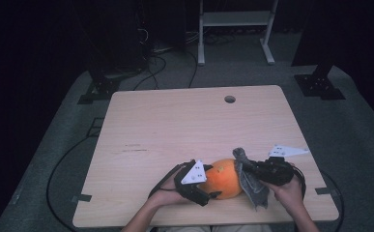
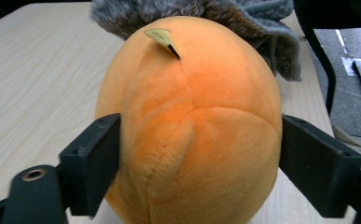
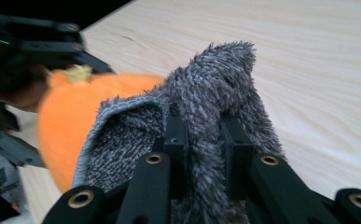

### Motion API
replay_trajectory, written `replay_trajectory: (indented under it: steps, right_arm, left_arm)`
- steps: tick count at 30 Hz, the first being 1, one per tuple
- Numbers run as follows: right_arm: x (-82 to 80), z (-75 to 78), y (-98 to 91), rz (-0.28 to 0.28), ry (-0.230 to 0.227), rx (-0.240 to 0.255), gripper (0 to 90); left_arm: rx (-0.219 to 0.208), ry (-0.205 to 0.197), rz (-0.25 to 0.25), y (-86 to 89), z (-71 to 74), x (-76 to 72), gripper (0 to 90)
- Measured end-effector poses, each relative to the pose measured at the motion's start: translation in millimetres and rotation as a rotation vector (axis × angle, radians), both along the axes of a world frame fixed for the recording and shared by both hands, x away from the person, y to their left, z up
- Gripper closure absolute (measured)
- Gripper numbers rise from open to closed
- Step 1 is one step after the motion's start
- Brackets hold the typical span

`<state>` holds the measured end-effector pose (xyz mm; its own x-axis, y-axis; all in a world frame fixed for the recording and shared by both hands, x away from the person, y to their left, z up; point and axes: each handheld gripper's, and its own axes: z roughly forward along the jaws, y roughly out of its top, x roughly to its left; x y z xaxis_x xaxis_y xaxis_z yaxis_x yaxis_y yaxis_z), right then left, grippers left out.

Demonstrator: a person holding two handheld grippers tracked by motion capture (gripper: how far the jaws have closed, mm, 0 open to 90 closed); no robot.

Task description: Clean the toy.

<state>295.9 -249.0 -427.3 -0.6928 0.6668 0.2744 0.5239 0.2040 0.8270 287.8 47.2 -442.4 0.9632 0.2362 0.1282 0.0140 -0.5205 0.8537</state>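
Observation:
An orange plush ball [image 1: 225, 179] lies near the table's front edge, with a small tan tag [image 2: 162, 39] on top. My left gripper [image 1: 212, 181] reaches in from its left side. In the left gripper view the two black jaws of the left gripper [image 2: 199, 158] stand on either side of the orange plush ball [image 2: 192, 116], their pads against it. A grey fuzzy cloth [image 1: 250, 181] drapes over the ball's right end. My right gripper [image 3: 204, 140] is shut on a bunched fold of that grey cloth [image 3: 211, 84], beside the orange ball [image 3: 66, 107].
The light wooden table [image 1: 175, 125] has a round hole [image 1: 230, 99] near its far edge. Cables run over the grey floor on the left, and a white frame [image 1: 235, 19] stands beyond the table. Dark stands flank the far corners.

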Motion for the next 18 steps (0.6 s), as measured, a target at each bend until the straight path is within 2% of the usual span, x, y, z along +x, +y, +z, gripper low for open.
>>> replay_trajectory:
  steps: [2,4,6,8,9,10,11,12,13,14,18]
  right_arm:
    - [2.0,-4.6,-6.5,-0.023,0.025,-0.02,75.0]
    - [2.8,-4.8,-9.7,-0.043,0.025,-0.024,75.0]
    - [1.8,-0.8,-11.4,-0.052,0.001,0.003,75.1]
    - [-0.6,6.3,-8.7,-0.022,-0.035,0.054,75.1]
    - [-1.1,7.3,-6.9,-0.011,-0.043,0.052,75.1]
    - [-1.8,7.1,-3.5,-0.004,-0.039,0.031,75.1]
    - [-1.7,4.6,-0.4,-0.003,-0.034,-0.006,75.1]
    - [-1.2,1.5,1.1,-0.004,-0.024,-0.026,75.1]
    - [0.7,-1.2,-0.5,-0.006,0.001,-0.009,75.1]
    - [1.9,-1.9,-2.2,-0.008,0.015,-0.002,75.1]
    - [5.2,-7.8,-9.8,-0.03,0.058,-0.013,75.1]
  left_arm:
    - [0.011,-0.015,-0.01,-0.8,0.2,-2.0,21.4]
    - [0.019,-0.031,-0.025,-0.9,0.2,-3.4,22.5]
    - [0.033,-0.049,-0.042,-1.2,0.3,-5.2,23.1]
    - [0.036,-0.055,-0.046,-2.0,0.4,-6.4,23.1]
    - [0.035,-0.055,-0.045,-1.8,0.7,-5.9,22.9]
    - [0.033,-0.049,-0.037,-1.2,1.5,-4.1,20.9]
    - [0.022,-0.025,-0.017,-0.5,2.4,-1.7,18.0]
    - [0.012,0.024,0.019,-0.4,3.6,2.5,15.3]
    - [0.014,0.046,0.037,-0.3,3.6,4.5,11.7]
    - [0.007,0.066,0.046,-0.2,3.1,6.0,11.8]
    - [-0.001,0.03,0.021,-0.9,1.9,2.2,20.2]
